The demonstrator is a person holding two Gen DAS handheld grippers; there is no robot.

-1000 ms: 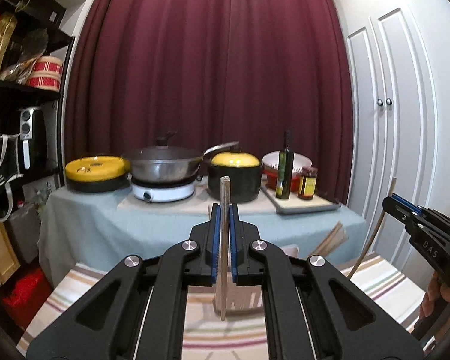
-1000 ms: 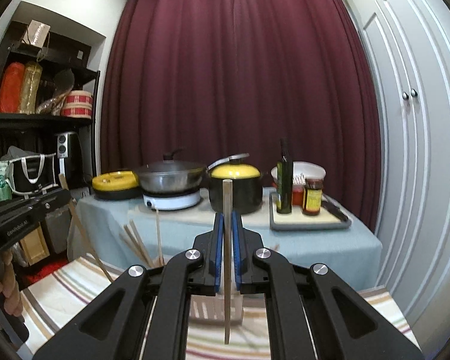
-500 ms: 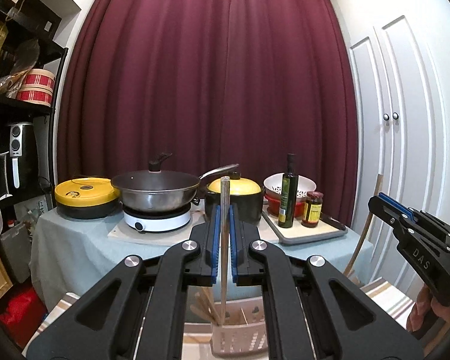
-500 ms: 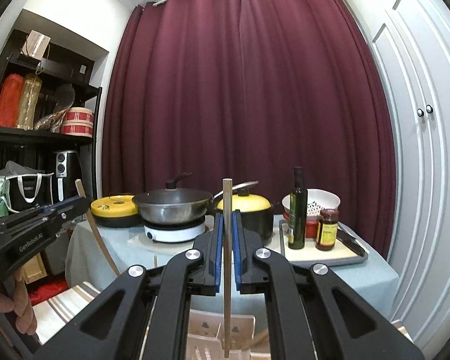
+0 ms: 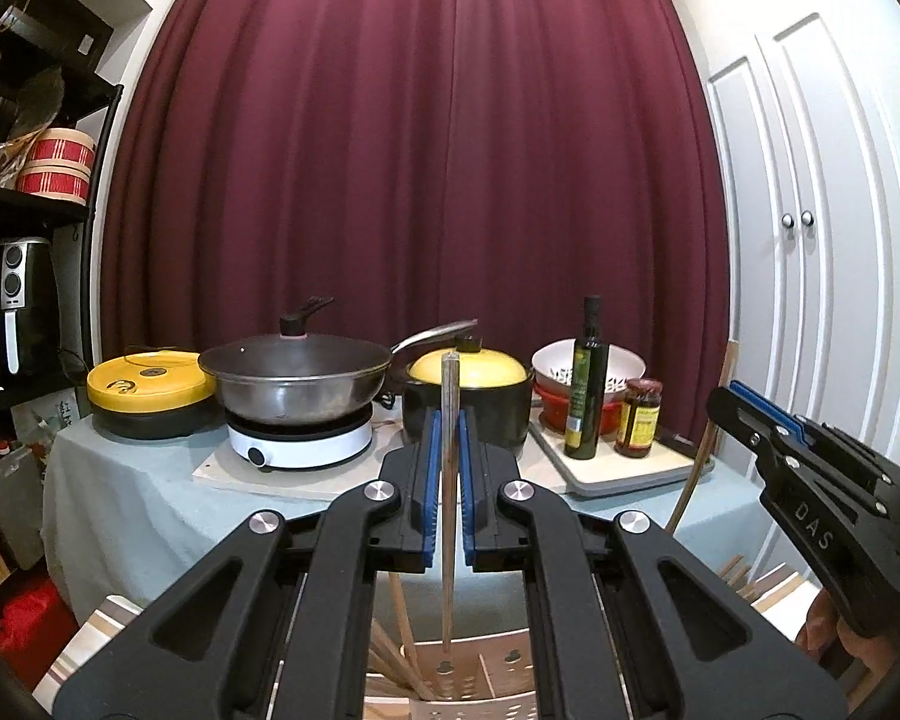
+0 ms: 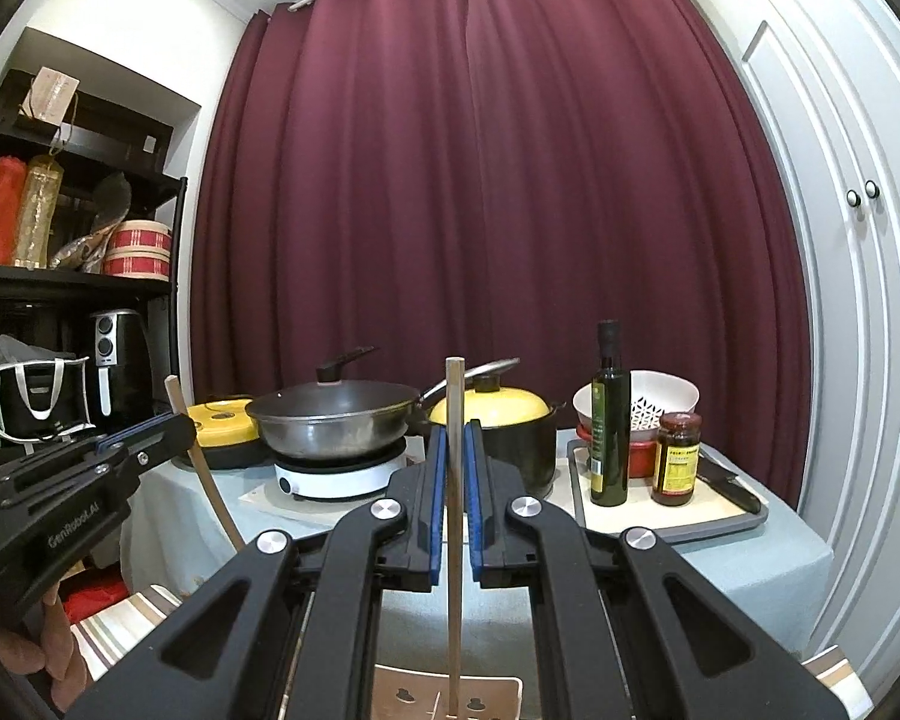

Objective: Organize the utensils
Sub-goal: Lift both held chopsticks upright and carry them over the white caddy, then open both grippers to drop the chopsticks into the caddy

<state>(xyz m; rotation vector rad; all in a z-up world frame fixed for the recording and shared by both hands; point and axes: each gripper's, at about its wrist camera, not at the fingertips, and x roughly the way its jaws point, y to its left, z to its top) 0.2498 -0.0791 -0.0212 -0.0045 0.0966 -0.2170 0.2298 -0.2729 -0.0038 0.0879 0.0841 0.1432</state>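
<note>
Left wrist view: left gripper (image 5: 448,468) clamped on a chopstick (image 5: 448,540), long axis upright, lower tip hanging right over the perforated holder (image 5: 480,675) at 6 o'clock. Same deal on the right gripper (image 6: 455,480), pinching its own chopstick (image 6: 453,570) vertically above the same caddy. Probably just a straight drop for both. Loose chopsticks (image 5: 399,654) already leaning in the holder at 7 o'clock, could snag. Wok (image 5: 297,381) and pots way back at 12, no bother.

Home kitchen corner, wok (image 5: 297,381) on hotplate (image 5: 300,441), curtain (image 5: 414,150), cupboard doors (image 5: 810,240)
</note>
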